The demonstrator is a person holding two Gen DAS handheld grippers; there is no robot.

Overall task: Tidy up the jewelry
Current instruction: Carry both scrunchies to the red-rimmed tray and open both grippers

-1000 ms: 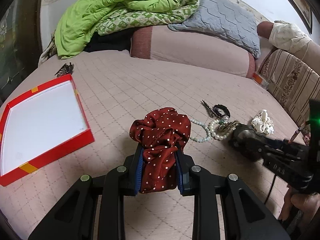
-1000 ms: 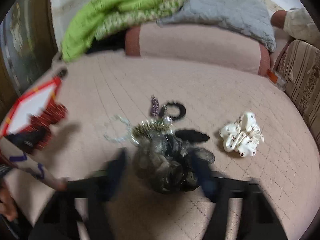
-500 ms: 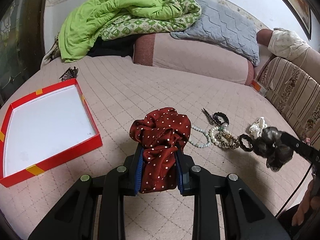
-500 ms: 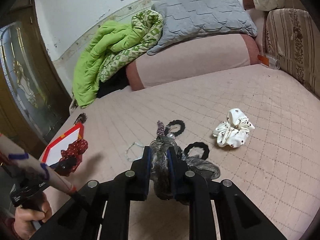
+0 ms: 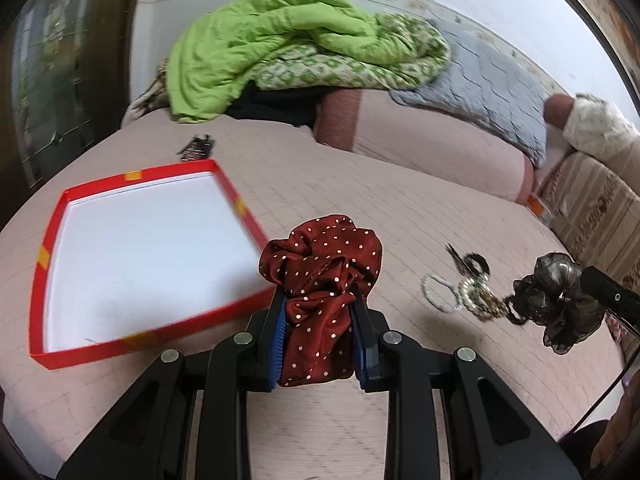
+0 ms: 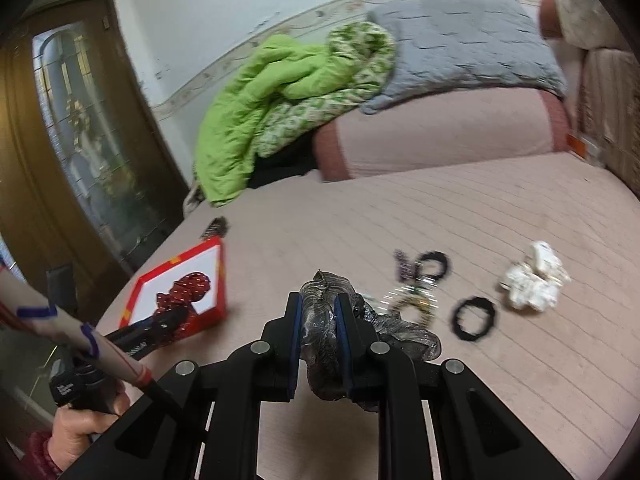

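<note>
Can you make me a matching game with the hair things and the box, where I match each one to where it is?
Things:
1. red polka-dot scrunchie
2. dark shiny scrunchie
3. white scrunchie
4. red box

Places:
A. lying on the bed, right of the black hair tie
B. clamped in the left gripper
C. on the bed, white inside
D. clamped in the right gripper

Pairs: 1-B, 2-D, 3-A, 4-C

Motion blur smears the beaded bracelets, and the white scrunchie lacks detail.
</note>
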